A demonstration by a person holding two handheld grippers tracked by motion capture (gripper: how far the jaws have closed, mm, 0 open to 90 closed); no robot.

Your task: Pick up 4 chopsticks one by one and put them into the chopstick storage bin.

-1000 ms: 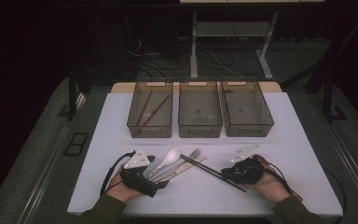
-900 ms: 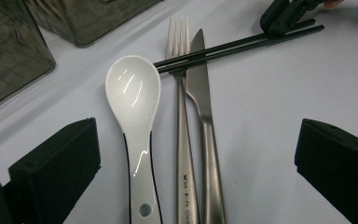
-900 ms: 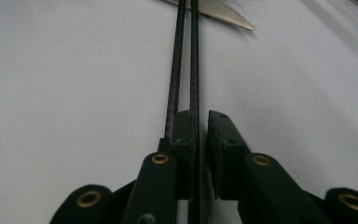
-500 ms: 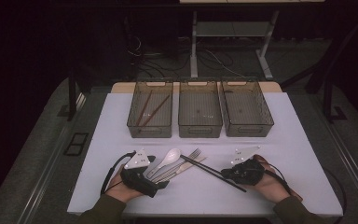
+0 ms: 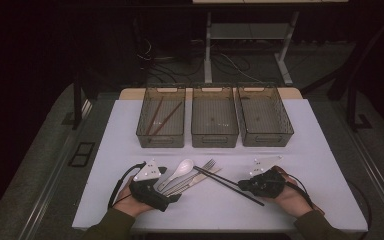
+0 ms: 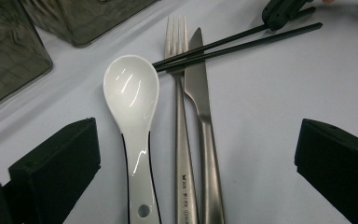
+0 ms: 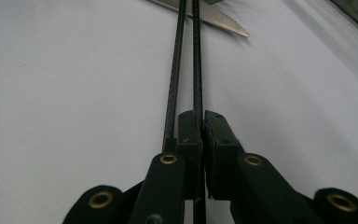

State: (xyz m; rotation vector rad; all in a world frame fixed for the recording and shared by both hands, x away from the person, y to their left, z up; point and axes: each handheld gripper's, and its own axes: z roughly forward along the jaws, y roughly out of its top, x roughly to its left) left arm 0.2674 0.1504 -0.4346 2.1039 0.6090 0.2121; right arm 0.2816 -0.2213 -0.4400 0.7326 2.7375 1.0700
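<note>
On the white table, a white spoon, a steel fork and a steel knife lie side by side. My left gripper stands open around their handles, pads well apart and touching nothing. Two black chopsticks lie across the fork and knife tips. My right gripper is shut on one black chopstick; the second chopstick runs just outside its left jaw. From above, the left gripper and right gripper sit near the front edge.
Three smoky clear bins stand in a row at the back. The left bin holds brown chopsticks. The middle bin and right bin look bare inside. The knife tip lies ahead of the right gripper.
</note>
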